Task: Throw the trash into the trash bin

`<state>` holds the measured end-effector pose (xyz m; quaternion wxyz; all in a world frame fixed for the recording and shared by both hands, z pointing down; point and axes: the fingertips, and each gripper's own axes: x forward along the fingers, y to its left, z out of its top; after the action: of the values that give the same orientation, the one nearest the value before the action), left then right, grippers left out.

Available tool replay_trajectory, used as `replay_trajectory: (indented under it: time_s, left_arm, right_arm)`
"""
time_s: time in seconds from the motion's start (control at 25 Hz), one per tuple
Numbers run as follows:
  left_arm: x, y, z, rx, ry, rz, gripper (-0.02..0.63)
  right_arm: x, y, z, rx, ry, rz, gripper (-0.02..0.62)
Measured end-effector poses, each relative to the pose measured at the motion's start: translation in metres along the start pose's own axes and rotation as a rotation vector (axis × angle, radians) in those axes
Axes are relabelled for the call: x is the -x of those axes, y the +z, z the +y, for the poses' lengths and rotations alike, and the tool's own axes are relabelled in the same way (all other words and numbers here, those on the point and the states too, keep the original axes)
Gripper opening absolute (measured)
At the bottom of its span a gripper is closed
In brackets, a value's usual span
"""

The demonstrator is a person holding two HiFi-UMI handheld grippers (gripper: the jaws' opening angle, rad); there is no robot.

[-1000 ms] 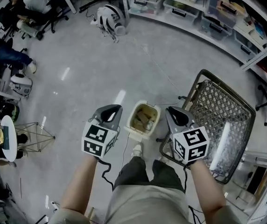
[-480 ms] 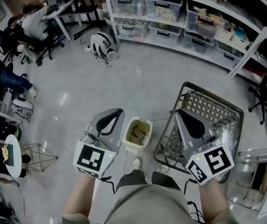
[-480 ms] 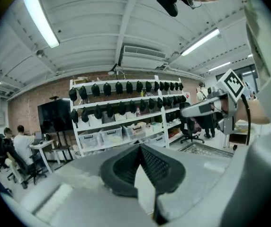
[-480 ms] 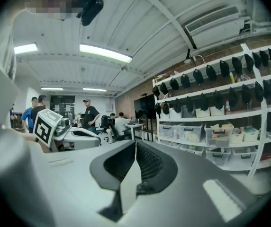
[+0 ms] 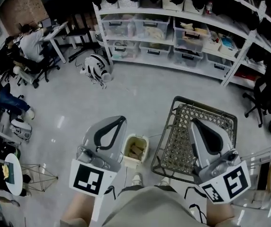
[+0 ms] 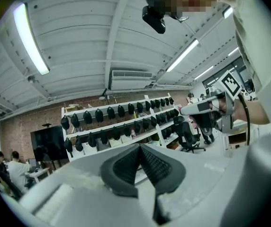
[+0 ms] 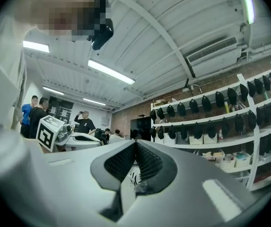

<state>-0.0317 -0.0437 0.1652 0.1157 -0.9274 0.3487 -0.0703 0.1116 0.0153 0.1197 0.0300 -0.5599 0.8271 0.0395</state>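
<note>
Cream-coloured trash bin stands on the grey floor just beyond the person's feet, with brownish trash lying inside it and a wire cart just to its right. The left gripper and the right gripper flank the bin, each with its jaws pressed together and nothing between them.

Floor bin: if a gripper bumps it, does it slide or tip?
Trash bin looks like small thin plastic, partly filled: probably light, likely to slide on the glossy floor. Its height is unclear from above, so tipping risk is uncertain.
</note>
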Motion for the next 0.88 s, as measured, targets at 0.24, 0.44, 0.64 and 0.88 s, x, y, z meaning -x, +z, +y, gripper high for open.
replay_trajectory:
  time_s: [0.24,0.44,0.64,0.88]
  left_arm:
    - [0.004,0.025,-0.01,-0.077,-0.013,-0.061,0.002]
    - [0.002,0.031,-0.017,-0.091,-0.019,-0.082,0.002]
    - [-0.003,0.026,-0.017,-0.076,-0.021,-0.054,0.002]
    - [0.002,0.015,-0.016,-0.041,-0.007,-0.021,0.002]
  right_arm:
    - [0.024,0.025,-0.004,0.033,-0.023,-0.064,0.003]
    - [0.028,0.021,0.0,0.039,-0.005,-0.047,0.003]
    - [0.024,0.019,0.002,0.035,0.013,-0.042,0.003]
    - [0.02,0.013,0.007,0.036,0.037,-0.028,0.003]
